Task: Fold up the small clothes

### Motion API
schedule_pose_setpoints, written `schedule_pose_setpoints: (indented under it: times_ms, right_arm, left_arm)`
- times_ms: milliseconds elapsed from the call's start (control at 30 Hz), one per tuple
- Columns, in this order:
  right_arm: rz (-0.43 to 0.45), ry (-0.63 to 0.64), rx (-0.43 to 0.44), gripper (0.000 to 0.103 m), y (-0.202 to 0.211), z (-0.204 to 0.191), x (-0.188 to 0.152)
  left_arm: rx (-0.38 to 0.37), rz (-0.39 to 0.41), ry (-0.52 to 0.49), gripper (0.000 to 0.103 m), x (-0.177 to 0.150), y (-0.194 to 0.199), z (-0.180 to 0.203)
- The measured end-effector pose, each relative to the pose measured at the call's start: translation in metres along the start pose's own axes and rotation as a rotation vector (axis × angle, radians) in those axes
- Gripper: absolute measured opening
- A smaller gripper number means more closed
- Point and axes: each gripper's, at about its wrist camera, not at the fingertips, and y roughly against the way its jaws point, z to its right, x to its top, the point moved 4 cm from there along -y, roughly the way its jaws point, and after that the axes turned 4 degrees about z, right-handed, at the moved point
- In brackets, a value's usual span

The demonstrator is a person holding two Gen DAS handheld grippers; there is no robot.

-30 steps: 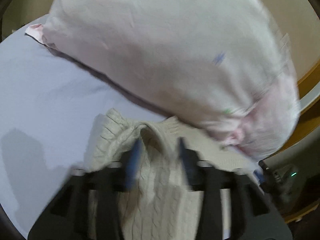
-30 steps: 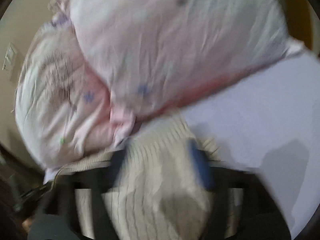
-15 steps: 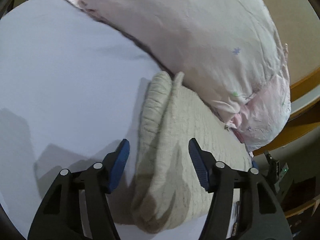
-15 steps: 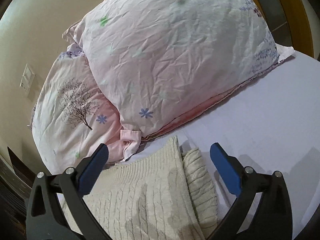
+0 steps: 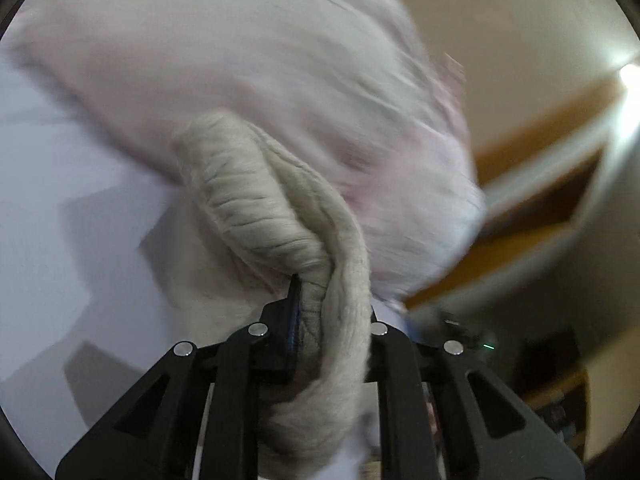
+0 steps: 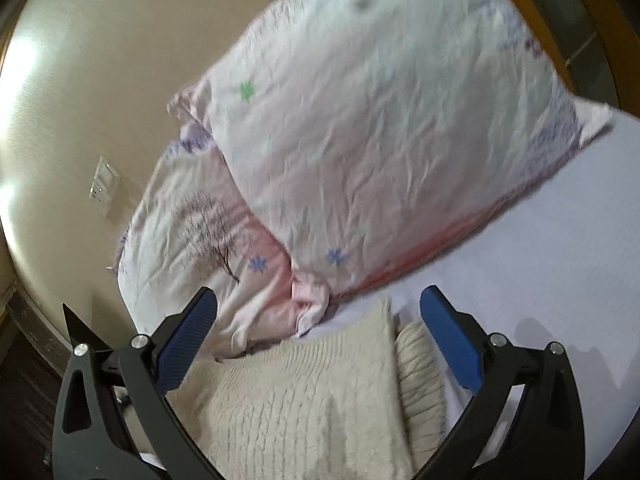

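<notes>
A pale lilac sheet (image 6: 560,288) covers the bed, with a cream wall (image 6: 80,92) behind it and a wall switch plate (image 6: 103,182) on that wall in the right wrist view.

The left gripper (image 5: 320,312) is clamped on a bunched fold of the cream knit sweater (image 5: 256,208). One blue pad edge (image 5: 294,312) shows pressed against the knit; the other finger is hidden under the cloth that drapes over it. The ribbed roll of the sweater rises forward from the fingers toward the pillow (image 5: 240,60), and more of it hangs down between the black arms. This view is blurred, so the pillow's print cannot be made out; to its right are a wooden bed frame (image 5: 532,148) and a small green light (image 5: 488,346) on a dark device.

The right gripper (image 6: 320,344) is spread wide and holds nothing. The sweater (image 6: 304,396) lies below and between its two blue pads (image 6: 184,340), touching neither, with a ribbed roll (image 6: 420,364) beside the right pad.

One sweater shows. The right view shows two pillows: a flower-print one (image 6: 380,120) lying on top of one with a tree print (image 6: 192,232). The left view shows one.
</notes>
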Motion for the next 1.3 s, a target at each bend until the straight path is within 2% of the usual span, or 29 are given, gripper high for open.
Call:
schedule_pose_setpoints:
  times_ms: [67,133,167,200,233,267,333,400,433,467,533,567,633,733,833,967,1000,1033,1067,1100,1133,1167,1267,1300]
  right_arm:
    - [-0.001,0.017,-0.027,0.101,0.003,0.008,0.005]
    - [-0.042,-0.003,-0.04,0.101,0.0,0.021,0.009]
    - [-0.068,-0.024,-0.041,0.101,-0.002,0.028,0.009]
    - [-0.093,-0.047,-0.043,0.101,-0.004,0.035,0.01]
    - [-0.116,-0.069,-0.048,0.101,-0.005,0.041,0.011]
    - [-0.131,-0.079,-0.05,0.101,-0.006,0.044,0.01]
    - [-0.211,-0.114,-0.053,0.101,-0.014,0.053,0.005]
    - [-0.286,-0.147,-0.037,0.101,-0.023,0.056,-0.003]
    - [-0.329,-0.157,-0.032,0.101,-0.028,0.056,-0.009]
    - [-0.388,-0.156,-0.043,0.101,-0.035,0.056,-0.017]
    - [-0.458,-0.128,-0.075,0.101,-0.044,0.054,-0.029]
    - [-0.492,-0.108,-0.089,0.101,-0.048,0.052,-0.036]
    - [-0.536,-0.09,-0.075,0.101,-0.054,0.047,-0.046]
    - [-0.572,-0.061,-0.058,0.1,-0.058,0.041,-0.056]
    - [-0.572,-0.008,-0.077,0.091,-0.06,0.034,-0.063]
    - [-0.551,0.035,-0.115,0.068,-0.057,0.032,-0.067]
    - [-0.549,0.019,-0.089,0.048,-0.058,0.031,-0.067]
    - [-0.563,-0.027,-0.028,0.041,-0.058,0.029,-0.069]
    - [-0.552,-0.04,-0.019,0.04,-0.058,0.028,-0.069]
    - [-0.537,-0.027,-0.018,0.038,-0.057,0.025,-0.069]
    - [-0.523,-0.022,-0.005,0.037,-0.055,0.021,-0.069]
    - [-0.501,-0.035,0.05,0.035,-0.051,0.014,-0.066]
    - [-0.487,-0.048,0.265,0.034,-0.045,-0.019,-0.068]
    - [-0.491,-0.03,0.291,0.034,-0.046,-0.029,-0.071]
  left_arm:
    - [-0.126,-0.099,0.013,0.015,-0.017,-0.059,0.033]
    - [-0.199,-0.218,0.074,0.018,-0.039,-0.114,0.048]
    - [-0.23,-0.307,0.128,0.019,-0.054,-0.146,0.051]
    - [-0.243,-0.371,0.174,0.019,-0.064,-0.166,0.052]
    - [-0.266,-0.407,0.21,0.019,-0.071,-0.178,0.052]
    - [-0.334,-0.412,0.23,0.019,-0.073,-0.18,0.053]
    - [-0.335,-0.361,0.175,0.022,-0.065,-0.165,0.053]
    - [-0.253,-0.255,0.067,0.054,-0.047,-0.137,0.048]
    - [-0.187,-0.206,0.023,0.077,-0.038,-0.122,0.043]
    - [-0.072,-0.136,-0.042,0.08,-0.029,-0.104,0.036]
    - [0.092,-0.078,-0.142,0.082,-0.02,-0.085,0.022]
    - [0.132,-0.075,-0.163,0.084,-0.021,-0.081,0.016]
    - [0.206,-0.109,-0.195,0.085,-0.029,-0.081,0.0]
    - [0.257,-0.197,-0.239,0.085,-0.051,-0.099,-0.007]
    - [0.297,-0.243,-0.287,0.086,-0.072,-0.103,-0.017]
    - [0.295,-0.252,-0.284,0.087,-0.087,-0.11,-0.026]
    - [0.283,-0.236,-0.286,0.087,-0.087,-0.11,-0.026]
    - [0.277,-0.231,-0.294,0.087,-0.09,-0.109,-0.026]
    - [0.262,-0.239,-0.313,0.074,-0.093,-0.11,-0.024]
    - [0.261,-0.248,-0.316,0.072,-0.095,-0.113,-0.023]
    - [0.254,-0.238,-0.312,0.062,-0.093,-0.109,-0.023]
    - [0.233,-0.237,-0.301,0.048,-0.09,-0.102,-0.023]
    - [0.151,-0.213,-0.259,0.042,-0.077,-0.07,-0.02]
    - [0.156,-0.177,-0.29,0.042,-0.073,-0.056,-0.018]
